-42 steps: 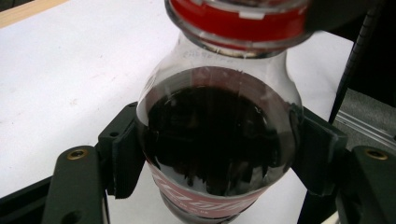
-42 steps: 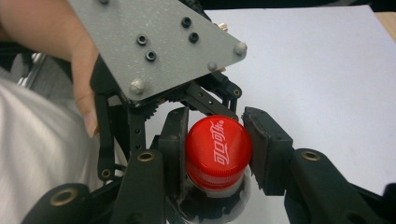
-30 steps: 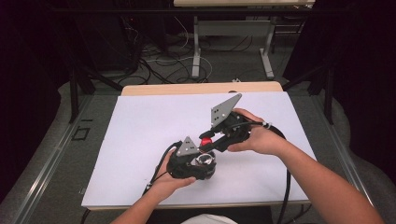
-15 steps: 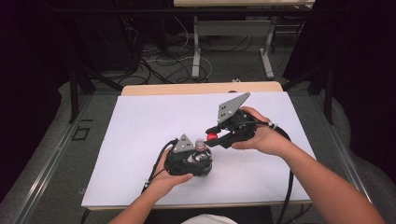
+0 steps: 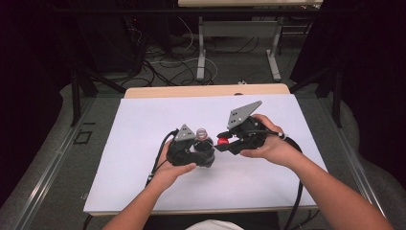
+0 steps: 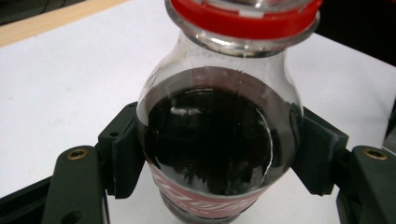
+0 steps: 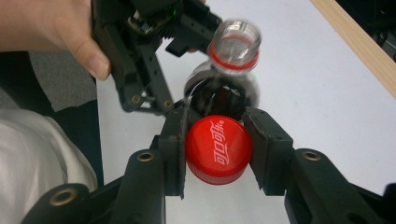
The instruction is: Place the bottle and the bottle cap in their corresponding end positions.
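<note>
Left tongs (image 5: pixel 205 152): you have them clamped on the shoulder of the bottle (image 6: pixel 218 140), one jaw on each side of the dark drink, holding it near the middle of the counter (image 5: pixel 143 124).
Right tongs (image 7: pixel 218 151): closed on the red cap (image 7: pixel 218 150), gripping it by its rim.
Cap: now off the bottle; in the high view it sits just right of the bottle's neck (image 5: pixel 223 141), clear of the mouth.
Bottle mouth: open, with the red ring (image 6: pixel 243 21) left below it; from the right tongs' camera the neck tilts toward the far side.
Change: a second ago your two tongs were bunched together at the neck; since then your right hand (image 5: pixel 268 143) has drawn away to the right with the cap.
Meaning: the unscrewing looks done. You likely need to keep the bottle steady so nothing spills, and set the cap down on the white sheet.
</note>
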{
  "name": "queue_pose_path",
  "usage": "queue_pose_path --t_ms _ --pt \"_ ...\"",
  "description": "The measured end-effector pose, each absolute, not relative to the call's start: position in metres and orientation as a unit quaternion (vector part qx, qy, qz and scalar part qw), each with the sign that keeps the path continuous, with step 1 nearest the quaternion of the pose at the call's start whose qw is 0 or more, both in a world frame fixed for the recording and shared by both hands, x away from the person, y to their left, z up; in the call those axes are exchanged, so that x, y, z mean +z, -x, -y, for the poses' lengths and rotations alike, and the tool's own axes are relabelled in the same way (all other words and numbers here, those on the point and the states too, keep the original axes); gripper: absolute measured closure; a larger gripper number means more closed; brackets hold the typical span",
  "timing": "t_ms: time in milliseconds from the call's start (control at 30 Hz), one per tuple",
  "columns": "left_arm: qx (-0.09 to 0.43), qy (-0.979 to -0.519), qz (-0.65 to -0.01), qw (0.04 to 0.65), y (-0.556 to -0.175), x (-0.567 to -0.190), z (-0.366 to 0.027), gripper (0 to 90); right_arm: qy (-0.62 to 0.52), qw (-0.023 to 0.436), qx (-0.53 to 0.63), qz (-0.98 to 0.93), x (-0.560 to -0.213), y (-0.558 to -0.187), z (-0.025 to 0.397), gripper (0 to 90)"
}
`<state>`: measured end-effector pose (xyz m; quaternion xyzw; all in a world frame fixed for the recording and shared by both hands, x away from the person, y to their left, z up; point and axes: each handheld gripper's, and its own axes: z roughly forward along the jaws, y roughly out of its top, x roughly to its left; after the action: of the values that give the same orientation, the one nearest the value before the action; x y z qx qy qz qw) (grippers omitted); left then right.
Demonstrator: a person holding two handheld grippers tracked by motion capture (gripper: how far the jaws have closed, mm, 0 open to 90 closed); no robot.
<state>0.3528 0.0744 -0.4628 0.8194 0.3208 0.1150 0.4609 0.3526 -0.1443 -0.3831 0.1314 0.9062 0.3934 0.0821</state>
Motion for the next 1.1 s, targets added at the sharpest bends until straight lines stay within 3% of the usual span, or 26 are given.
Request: queue_pose_path --t_ms 733,1100 --pt "0.139 -0.809 -0.354 0.448 -0.423 -0.443 -0.049 29.8 -0.201 0.104 0.398 -0.889 -0.404 -0.361 0.159 61.2" --pt "0.151 -0.805 -0.375 0.434 -0.455 -0.462 -0.036 29.8 -0.207 0.106 0.398 -0.887 -0.411 -0.365 0.159 61.2"
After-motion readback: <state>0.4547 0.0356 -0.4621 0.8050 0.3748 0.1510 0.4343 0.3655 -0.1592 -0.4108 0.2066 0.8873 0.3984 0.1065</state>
